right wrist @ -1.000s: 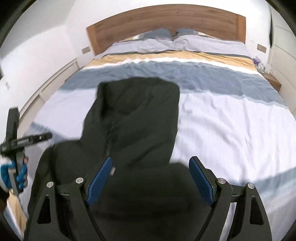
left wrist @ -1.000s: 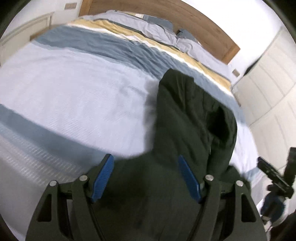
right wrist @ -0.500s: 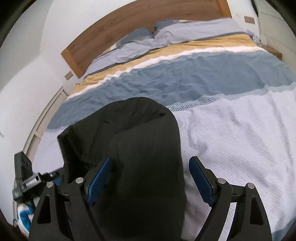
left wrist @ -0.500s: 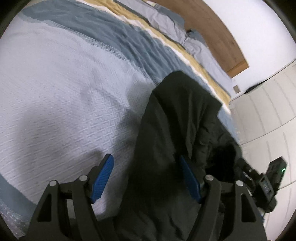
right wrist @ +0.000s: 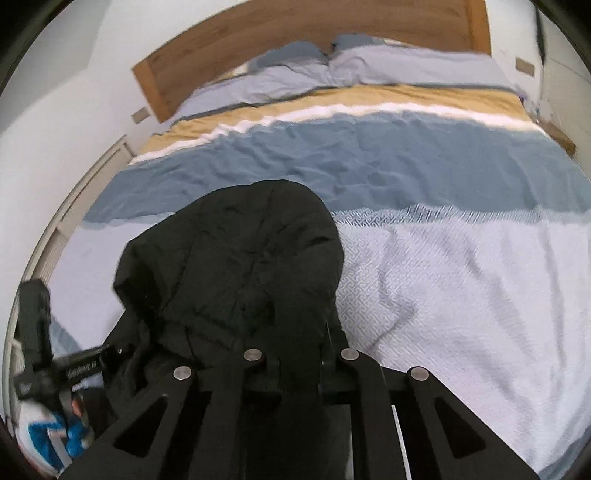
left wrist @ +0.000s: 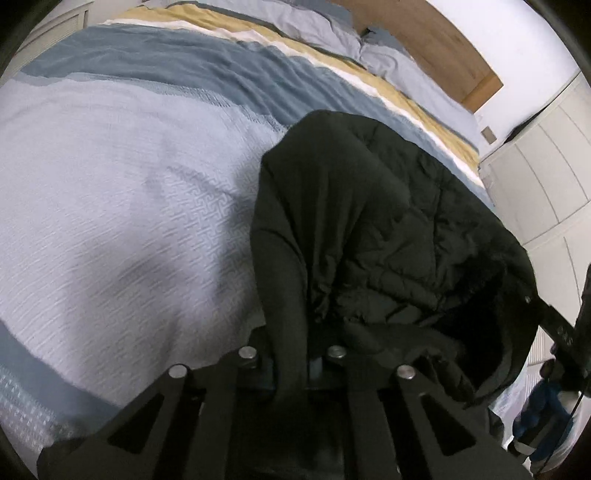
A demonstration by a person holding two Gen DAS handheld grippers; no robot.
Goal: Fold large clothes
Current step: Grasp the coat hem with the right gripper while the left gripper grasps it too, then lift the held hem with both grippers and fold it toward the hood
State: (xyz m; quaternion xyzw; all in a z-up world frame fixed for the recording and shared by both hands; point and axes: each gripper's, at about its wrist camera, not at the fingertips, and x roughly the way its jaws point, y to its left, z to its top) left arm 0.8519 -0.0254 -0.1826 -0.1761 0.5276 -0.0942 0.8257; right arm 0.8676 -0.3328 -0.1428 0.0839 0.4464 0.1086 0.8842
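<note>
A dark green padded jacket (left wrist: 369, 236) lies bunched on the pale blue bedspread (left wrist: 122, 206) near the foot of the bed. My left gripper (left wrist: 291, 363) is shut on a fold of the jacket's edge; its pads are hidden in the cloth. In the right wrist view the same jacket (right wrist: 243, 266) rises in a hump in front of my right gripper (right wrist: 299, 363), which is shut on the jacket's near edge. Each gripper shows at the side of the other's view.
The bedspread (right wrist: 461, 295) has blue, white and yellow bands further up. Two pillows (right wrist: 332, 70) lie against a wooden headboard (right wrist: 295, 33). White wardrobe doors (left wrist: 546, 192) stand on the right of the bed.
Both grippers were open over the jacket. Now both have closed on its near edge, and the blue pads are out of sight. The jacket is bunched up higher.
</note>
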